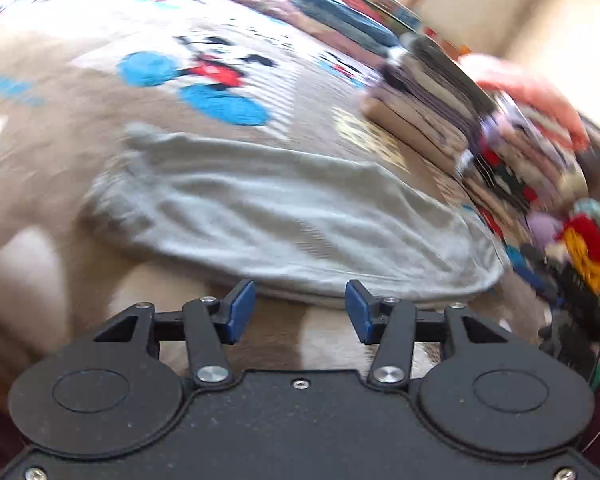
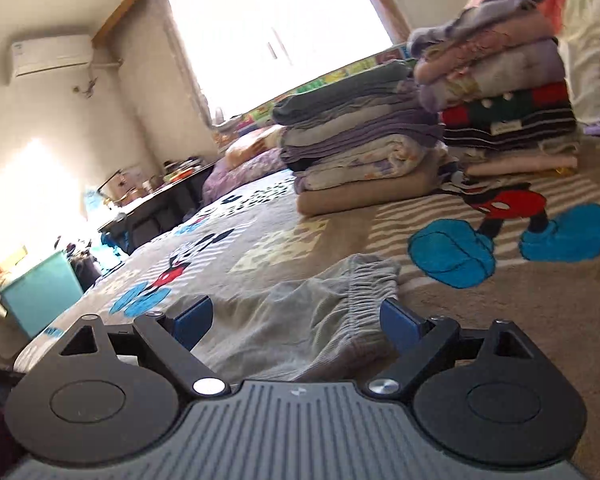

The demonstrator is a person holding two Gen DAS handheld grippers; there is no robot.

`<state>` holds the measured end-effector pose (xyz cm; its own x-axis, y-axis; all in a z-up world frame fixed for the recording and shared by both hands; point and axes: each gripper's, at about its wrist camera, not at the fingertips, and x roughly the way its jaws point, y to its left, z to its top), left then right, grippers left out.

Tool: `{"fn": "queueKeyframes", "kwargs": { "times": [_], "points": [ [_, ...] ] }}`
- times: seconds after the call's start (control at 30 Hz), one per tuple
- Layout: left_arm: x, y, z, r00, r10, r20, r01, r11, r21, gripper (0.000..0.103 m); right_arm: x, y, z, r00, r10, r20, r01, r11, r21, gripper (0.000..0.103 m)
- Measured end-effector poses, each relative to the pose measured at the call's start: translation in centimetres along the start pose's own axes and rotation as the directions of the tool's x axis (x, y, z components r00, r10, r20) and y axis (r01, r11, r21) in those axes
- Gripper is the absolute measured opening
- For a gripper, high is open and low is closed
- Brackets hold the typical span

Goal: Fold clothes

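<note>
While the left wrist view is smeared with motion blur, it shows enough: the left tool (image 1: 300,310) hangs with its blue pads spread apart and nothing between them, just at the near edge of a pale grey garment (image 1: 284,216). That garment lies flat and wrinkled on the bed cover (image 1: 60,128), a tan blanket printed with cartoon mice in red shorts and blue shoes.

In the right wrist view the right tool (image 2: 296,320) also stands wide open. The grey garment (image 2: 316,320) runs between its two pads and under the tool's body, with the gathered elastic waistband just beside the right-hand pad. Whether either pad touches the cloth cannot be told.

Further back on the bed cover (image 2: 520,320) stand two piles. The lower stack of folded clothes (image 2: 360,152) holds grey, purple and beige pieces; touching it on the right, the taller stack (image 2: 508,92) carries lilac and pink pieces above a red, green and black striped one. In the left wrist view these same stacks (image 1: 432,120) sit well beyond the garment, to its right.

On the far wall hangs an air conditioner (image 2: 52,58) beside a bright window (image 2: 272,36). A teal box (image 2: 40,292) sits off the bed's left side.
</note>
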<state>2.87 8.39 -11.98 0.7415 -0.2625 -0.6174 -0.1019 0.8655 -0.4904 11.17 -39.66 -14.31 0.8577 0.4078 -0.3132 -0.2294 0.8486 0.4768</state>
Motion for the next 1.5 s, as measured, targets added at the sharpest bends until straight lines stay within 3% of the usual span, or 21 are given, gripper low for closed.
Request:
{"fn": "queueKeyframes", "kwargs": {
  "times": [0.1,0.2,0.37,0.67,0.8,0.83,0.87,0.9,1.03,1.13,1.3,1.37,1.43,1.47,1.5],
  "points": [
    [-2.2,4.1,0.3,0.996,0.068,0.053,-0.057,0.980,-0.192,0.049,1.5,-0.9,-0.4,0.998,-0.064,-0.028,0.066,0.995,0.074,0.090],
    [-3.1,6.7,0.7,0.996,0.026,0.083,0.005,0.937,-0.348,0.049,2.7,-1.3,-0.8,0.994,-0.092,-0.056,0.098,0.987,0.124,0.091],
    [-1.7,8.5,1.3,0.990,0.014,0.142,0.058,0.873,-0.485,0.049,4.0,-1.5,-1.4,0.989,-0.110,-0.098,0.124,0.982,0.146,0.093],
    [1.7,6.8,0.9,0.973,0.081,0.216,0.007,0.926,-0.377,0.052,4.2,-1.6,-1.5,0.992,-0.074,-0.101,0.089,0.986,0.144,0.102],
    [2.7,4.9,1.0,0.959,0.147,0.242,-0.092,0.970,-0.225,0.053,4.4,-1.4,-1.5,0.993,-0.061,-0.100,0.074,0.988,0.136,0.103],
    [3.0,4.5,0.9,0.955,0.168,0.245,-0.124,0.975,-0.187,0.047,4.3,-1.5,-1.4,0.994,-0.054,-0.097,0.068,0.987,0.144,0.103],
    [3.1,4.6,1.0,0.954,0.179,0.242,-0.138,0.974,-0.177,0.039,4.2,-1.7,-1.3,0.995,-0.044,-0.088,0.057,0.986,0.158,0.103],
    [3.1,5.1,1.2,0.957,0.176,0.231,-0.132,0.973,-0.191,0.025,4.0,-1.9,-1.3,0.997,-0.033,-0.075,0.046,0.983,0.175,0.103],
    [1.7,7.5,2.7,0.970,0.097,0.224,-0.030,0.958,-0.284,0.019,3.1,-2.5,-1.0,1.000,-0.002,-0.028,0.008,0.974,0.228,0.102],
    [0.6,8.2,3.7,0.968,0.071,0.240,0.001,0.957,-0.289,0.017,3.3,-2.5,-1.0,0.999,0.021,-0.036,-0.012,0.973,0.233,0.090],
    [-0.6,9.7,5.4,0.953,0.092,0.288,0.004,0.949,-0.317,0.016,4.0,-1.4,-1.3,0.994,0.037,-0.100,-0.019,0.984,0.175,0.074],
    [0.2,11.0,5.6,0.966,0.078,0.248,0.017,0.934,-0.358,0.019,4.4,-0.8,-1.5,0.991,0.022,-0.133,-0.004,0.991,0.135,0.074],
    [0.9,12.2,5.2,0.976,0.073,0.204,0.018,0.909,-0.415,0.030,4.6,-0.7,-1.5,0.990,0.016,-0.139,0.002,0.992,0.128,0.074],
    [0.8,12.5,4.8,0.975,0.063,0.214,0.037,0.901,-0.433,0.032,4.5,-0.8,-1.5,0.991,0.018,-0.136,0.000,0.991,0.136,0.073],
    [0.5,12.8,4.3,0.971,0.047,0.235,0.066,0.890,-0.451,0.043,4.5,-0.9,-1.5,0.991,0.024,-0.132,-0.004,0.989,0.149,0.073]
  ]
}}
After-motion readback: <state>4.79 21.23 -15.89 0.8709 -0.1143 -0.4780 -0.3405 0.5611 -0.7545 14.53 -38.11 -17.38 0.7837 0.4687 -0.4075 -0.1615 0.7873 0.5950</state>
